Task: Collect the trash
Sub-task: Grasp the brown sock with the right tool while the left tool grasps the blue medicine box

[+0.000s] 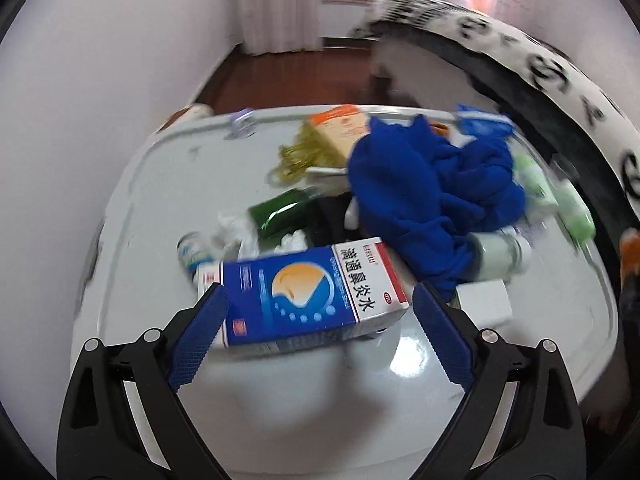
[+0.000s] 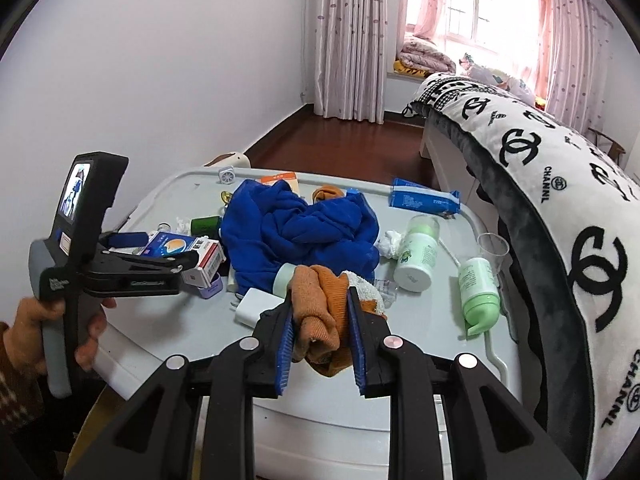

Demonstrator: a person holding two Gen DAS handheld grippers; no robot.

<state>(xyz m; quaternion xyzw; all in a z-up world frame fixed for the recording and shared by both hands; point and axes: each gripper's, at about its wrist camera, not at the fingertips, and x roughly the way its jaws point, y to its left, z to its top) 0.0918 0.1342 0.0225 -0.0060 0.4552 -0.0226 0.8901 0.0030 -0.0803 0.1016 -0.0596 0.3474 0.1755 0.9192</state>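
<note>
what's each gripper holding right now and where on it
Right gripper is clamped on the bunched orange cloth, mid-bundle. Left gripper jaws straddle the blue medicine box; its grip cannot be told.
</note>
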